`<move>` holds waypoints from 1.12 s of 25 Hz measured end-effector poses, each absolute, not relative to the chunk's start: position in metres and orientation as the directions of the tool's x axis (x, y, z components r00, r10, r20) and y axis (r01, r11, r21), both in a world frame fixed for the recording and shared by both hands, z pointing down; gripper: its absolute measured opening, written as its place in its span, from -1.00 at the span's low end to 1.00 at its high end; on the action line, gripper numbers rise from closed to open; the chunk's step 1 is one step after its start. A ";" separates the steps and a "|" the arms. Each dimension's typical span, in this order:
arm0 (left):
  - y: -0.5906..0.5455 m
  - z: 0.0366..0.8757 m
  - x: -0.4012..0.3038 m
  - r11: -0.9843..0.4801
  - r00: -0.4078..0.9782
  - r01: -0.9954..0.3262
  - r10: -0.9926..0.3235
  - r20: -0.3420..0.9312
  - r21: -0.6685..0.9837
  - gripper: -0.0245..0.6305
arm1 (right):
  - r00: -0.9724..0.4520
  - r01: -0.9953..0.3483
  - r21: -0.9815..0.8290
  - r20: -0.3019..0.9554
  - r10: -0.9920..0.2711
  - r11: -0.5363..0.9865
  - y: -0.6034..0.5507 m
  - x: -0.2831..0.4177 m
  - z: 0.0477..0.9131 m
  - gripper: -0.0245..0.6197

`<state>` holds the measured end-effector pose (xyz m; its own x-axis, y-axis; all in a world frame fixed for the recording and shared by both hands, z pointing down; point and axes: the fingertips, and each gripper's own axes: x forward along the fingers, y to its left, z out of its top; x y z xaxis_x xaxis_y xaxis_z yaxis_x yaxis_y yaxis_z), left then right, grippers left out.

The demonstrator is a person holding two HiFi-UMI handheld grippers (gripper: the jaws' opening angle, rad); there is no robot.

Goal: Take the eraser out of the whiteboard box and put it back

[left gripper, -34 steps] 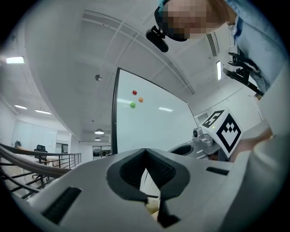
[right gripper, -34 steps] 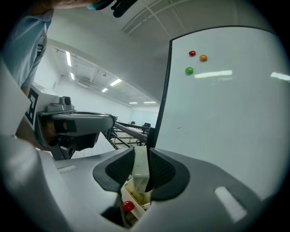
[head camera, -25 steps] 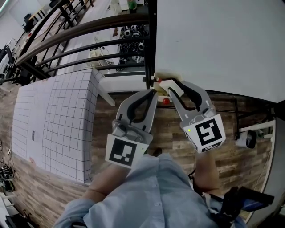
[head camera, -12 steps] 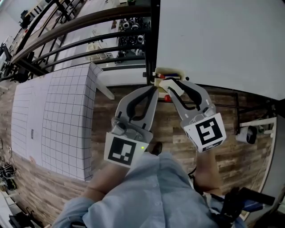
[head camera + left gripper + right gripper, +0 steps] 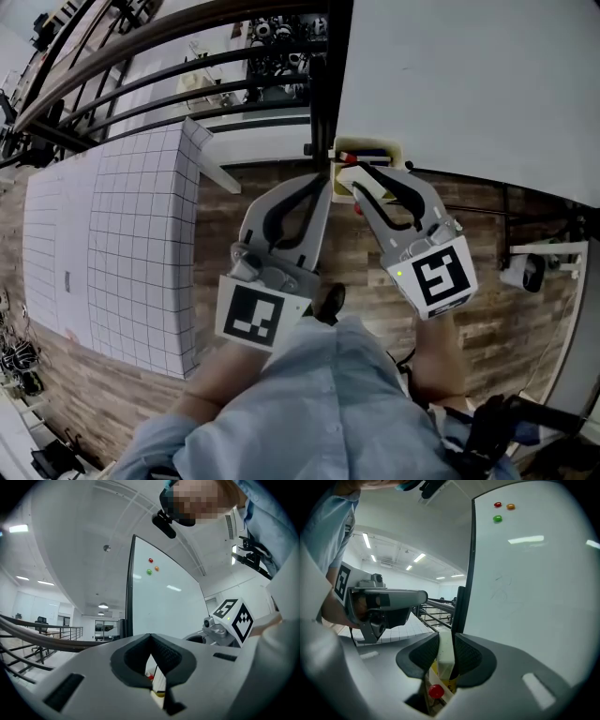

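My right gripper is shut on the cream eraser, just in front of the cream whiteboard box fixed under the whiteboard. In the right gripper view the eraser stands upright between the pads, above the box and a red knob. My left gripper hovers beside it on the left, shut and holding nothing. In the left gripper view its tips meet, and the box shows through the narrow slit below them.
A white gridded table stands at the left, with dark railings behind it. Three coloured magnets sit high on the whiteboard. The whiteboard's black frame post rises just left of the box. A white device hangs at the right.
Both grippers have sunk and come closer to the box, which now shows more fully past the fingertips. The eraser has stayed in the right gripper.
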<state>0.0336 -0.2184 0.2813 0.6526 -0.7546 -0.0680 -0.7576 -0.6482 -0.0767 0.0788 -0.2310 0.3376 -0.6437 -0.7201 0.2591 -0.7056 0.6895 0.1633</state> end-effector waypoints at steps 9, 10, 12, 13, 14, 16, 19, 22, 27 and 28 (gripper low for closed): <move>-0.241 0.297 0.029 -0.665 0.667 -0.745 -0.744 -0.033 -0.050 -0.93 | -0.664 -0.672 0.153 0.307 -0.681 0.724 -0.243 0.067 0.357 -0.59; -0.243 0.299 0.029 -0.667 0.669 -0.744 -0.743 -0.030 -0.047 -0.93 | -0.663 -0.672 0.151 0.312 -0.680 0.725 -0.244 0.067 0.360 -0.59; -0.245 0.301 0.029 -0.670 0.671 -0.741 -0.741 -0.025 -0.042 -0.93 | -0.661 -0.676 0.141 0.317 -0.680 0.723 -0.245 0.066 0.365 -0.58; -0.246 0.303 0.029 -0.672 0.673 -0.740 -0.739 -0.023 -0.041 -0.93 | -0.660 -0.679 0.137 0.319 -0.681 0.722 -0.246 0.067 0.368 -0.58; -0.246 0.304 0.030 -0.674 0.675 -0.737 -0.737 -0.021 -0.040 -0.93 | -0.658 -0.681 0.133 0.321 -0.682 0.720 -0.247 0.067 0.370 -0.58; -0.247 0.306 0.031 -0.680 0.681 -0.732 -0.732 -0.017 -0.038 -0.93 | -0.654 -0.687 0.126 0.322 -0.684 0.716 -0.248 0.067 0.375 -0.57; -0.248 0.308 0.031 -0.685 0.686 -0.727 -0.728 -0.009 -0.036 -0.93 | -0.651 -0.696 0.117 0.316 -0.690 0.709 -0.249 0.067 0.377 -0.55; -0.248 0.309 0.032 -0.687 0.688 -0.725 -0.726 -0.004 -0.035 -0.93 | -0.649 -0.699 0.119 0.307 -0.696 0.705 -0.249 0.068 0.376 -0.53; -0.245 0.308 0.030 -0.686 0.687 -0.726 -0.727 -0.006 -0.043 -0.93 | -0.646 -0.698 0.131 0.309 -0.698 0.704 -0.247 0.066 0.376 -0.47; -0.244 0.306 0.029 -0.685 0.686 -0.727 -0.728 -0.007 -0.047 -0.93 | -0.645 -0.698 0.134 0.307 -0.699 0.703 -0.246 0.066 0.375 -0.47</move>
<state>0.0289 -0.2443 0.3064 0.6858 -0.7278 -0.0074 -0.7272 -0.6848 -0.0468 0.0660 -0.2461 0.3746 -0.6455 -0.6994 0.3069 -0.6981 0.7033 0.1345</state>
